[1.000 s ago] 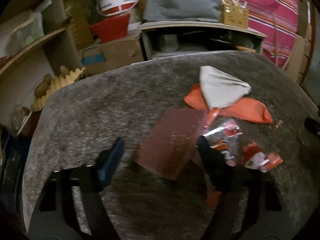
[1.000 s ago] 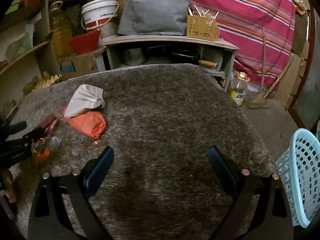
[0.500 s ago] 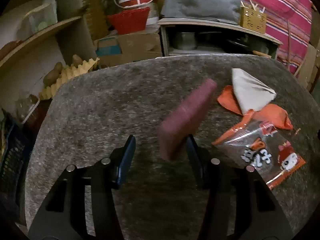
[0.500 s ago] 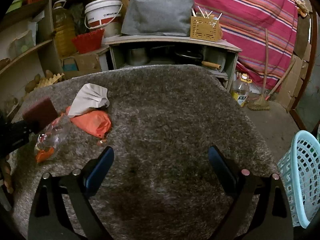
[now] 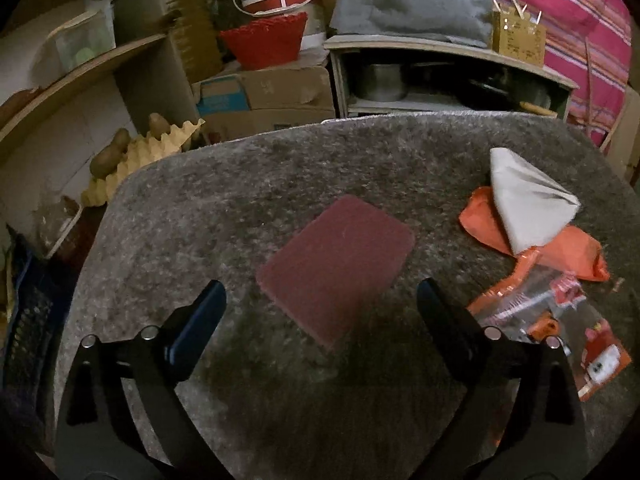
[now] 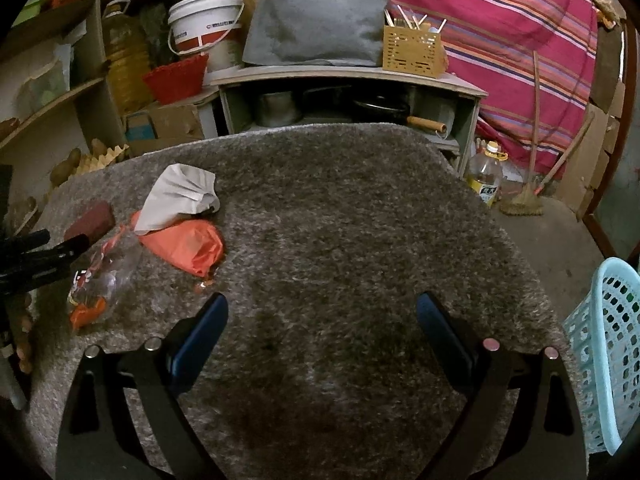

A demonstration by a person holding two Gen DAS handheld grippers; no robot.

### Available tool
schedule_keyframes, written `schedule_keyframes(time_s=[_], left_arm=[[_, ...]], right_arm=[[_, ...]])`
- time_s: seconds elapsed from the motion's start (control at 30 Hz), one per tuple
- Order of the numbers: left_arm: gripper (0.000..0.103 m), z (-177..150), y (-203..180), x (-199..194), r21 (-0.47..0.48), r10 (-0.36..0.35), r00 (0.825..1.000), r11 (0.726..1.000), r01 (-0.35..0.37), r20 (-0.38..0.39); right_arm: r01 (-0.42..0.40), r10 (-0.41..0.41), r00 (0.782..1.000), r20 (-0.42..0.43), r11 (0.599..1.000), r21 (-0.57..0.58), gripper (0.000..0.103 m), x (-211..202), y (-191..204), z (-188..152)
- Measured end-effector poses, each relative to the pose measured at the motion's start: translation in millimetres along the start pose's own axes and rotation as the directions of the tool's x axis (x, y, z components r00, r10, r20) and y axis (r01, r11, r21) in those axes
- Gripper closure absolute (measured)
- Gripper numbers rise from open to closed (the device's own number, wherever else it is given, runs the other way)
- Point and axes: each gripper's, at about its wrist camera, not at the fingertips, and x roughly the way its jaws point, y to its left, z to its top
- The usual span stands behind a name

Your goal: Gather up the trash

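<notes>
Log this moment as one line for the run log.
left gripper: open, empty | maroon pad: flat on rug between its fingers | right gripper: open, empty | tissue, orange bag, wrapper: uncollected | basket: right

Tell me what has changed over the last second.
The left gripper lifted the maroon pad off the snack wrapper, moved it left, let go, and now stands open behind it. The pad lies flat on the grey rug. The tissue, orange bag and open right gripper stayed put.
</notes>
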Motion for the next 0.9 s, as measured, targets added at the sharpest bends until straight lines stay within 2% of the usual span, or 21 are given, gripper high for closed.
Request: schedule_keyframes(time_s=[0.2,0.27,0.33,0.4,0.43,0.5,0.67,0.77,0.9], left_arm=[[0.008,12,-5,21,0.008,-0.035,0.998,0.999,0.035,-0.055],[0.008,15,-4,33,0.001,-0.063,0.993,0.998,0.063,-0.104],[0.008,16,0,36,-0.019,-0.092,0.99,0.996,0.09,-0.107],[0.018,15,2,35,-0.031,-0.103,0.989,0.995,0.1,-0.102],[0.02,14,2,34,-0.031,-0.104,0.99,0.994,0.101,-0.095],[0.028,13,1,30,-0.023,-0.093,0.992,0.996,0.091,-0.082],[0.029,6,3,6,0.007,-0.029,0.999,1.0,0.029,-0.013],[0.029,-3,16,-14,-0.019,-0.003,1.0,1.0,0.003,-0.004],[0.029,-26,35,-48,-0.042,0.061,0.998,0.997,-0.06,0.021]], right_arm=[[0.005,-0.005,1.0,-0.009,1.0,-0.013,0.01,3,2,0],[0.006,-0.006,1.0,-0.012,1.0,-0.014,0.01,4,2,-1],[0.007,-0.007,1.0,-0.012,1.0,-0.018,0.01,4,3,-1],[0.006,-0.006,1.0,-0.012,1.0,-0.021,0.01,3,4,-1],[0.003,-0.003,1.0,-0.012,1.0,-0.021,0.01,3,5,0],[-0.002,0.002,1.0,-0.011,1.0,-0.025,0.01,3,8,0],[-0.022,0.022,1.0,-0.001,0.999,-0.048,0.01,-4,20,5],[-0.038,0.039,0.999,0.017,0.998,-0.057,0.01,-10,30,10],[-0.1,0.1,0.995,0.02,0.995,-0.032,0.01,-11,47,15]])
